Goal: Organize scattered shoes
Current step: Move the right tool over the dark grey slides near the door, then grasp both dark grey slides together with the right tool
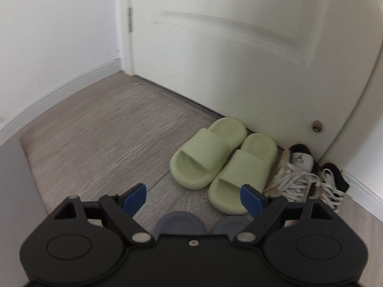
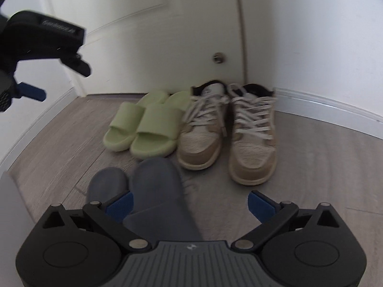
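A: Wide shot first: a white panelled door (image 1: 239, 55) closes off the corner, with grey wood-grain plank flooring (image 1: 107, 138) running up to it.

B: And along the foot of that door, a row. The pair of tan-and-cream lace-up high-top sneakers (image 2: 227, 129) stands side by side nearest the corner, toes pointing away from the door, towards us.

A: Just beside them, the pair of pale green foam slides (image 2: 143, 124), touching each other, same heading. Long axes all parallel, straight out from the door.

B: So those four lie paired and lined up, as a tidy-up would want them.

A: Closer in, a pair of grey soft slippers (image 2: 148, 191) sits apart from the row, just ahead of both tools, toes towards the door.

B: Are they loose shoes or on the person's feet?

A: Can't say. The rear half is hidden behind the gripper bodies.

B: Hands, then?

A: The right gripper (image 2: 189, 205) hangs low with its blue pads spread wide, gripping nothing; the larger slipper lies directly between and below them, lengthwise along the fingers.

B: The left gripper (image 1: 194, 198)?

A: Also spread and empty, held higher, off to the left. The right is the nearer to the slippers and sneakers; the slides lie ahead-right of the left one.
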Demonstrator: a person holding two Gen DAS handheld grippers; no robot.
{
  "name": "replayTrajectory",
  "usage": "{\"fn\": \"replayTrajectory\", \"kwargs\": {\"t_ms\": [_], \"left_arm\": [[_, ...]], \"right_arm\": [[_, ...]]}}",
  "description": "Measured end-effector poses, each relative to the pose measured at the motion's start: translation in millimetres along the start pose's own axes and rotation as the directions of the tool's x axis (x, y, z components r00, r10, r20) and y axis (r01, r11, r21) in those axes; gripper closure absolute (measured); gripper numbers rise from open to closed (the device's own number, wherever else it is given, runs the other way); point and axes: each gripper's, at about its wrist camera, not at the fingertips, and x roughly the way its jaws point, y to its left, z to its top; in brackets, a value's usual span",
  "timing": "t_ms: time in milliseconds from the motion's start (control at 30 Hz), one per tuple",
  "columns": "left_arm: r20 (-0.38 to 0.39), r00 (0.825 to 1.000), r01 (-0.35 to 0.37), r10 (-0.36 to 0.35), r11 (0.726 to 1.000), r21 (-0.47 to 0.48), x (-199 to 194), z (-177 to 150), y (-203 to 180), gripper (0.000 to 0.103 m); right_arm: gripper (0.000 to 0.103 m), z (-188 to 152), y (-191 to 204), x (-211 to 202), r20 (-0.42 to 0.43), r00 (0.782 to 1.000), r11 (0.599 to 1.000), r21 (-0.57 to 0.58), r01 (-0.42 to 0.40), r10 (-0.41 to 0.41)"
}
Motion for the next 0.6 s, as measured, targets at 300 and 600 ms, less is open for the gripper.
{"fn": "replayTrajectory", "kwargs": {"t_ms": [300, 600], "left_arm": [[0.007, 1.000, 0.026, -0.025, 0.989, -0.148, -48.8, -74.8, 99.2, 0.017], [0.019, 0.999, 0.039, -0.037, 0.988, -0.147, -61.8, -54.9, 118.7, 0.017]], "right_arm": [[0.006, -61.0, 46.5, -9.4, 0.059, 0.998, 0.999, -0.049, 0.003, 0.000], [0.014, -47.8, 62.6, 3.2, 0.040, 0.999, 0.994, -0.110, 0.009, -0.004]]}}
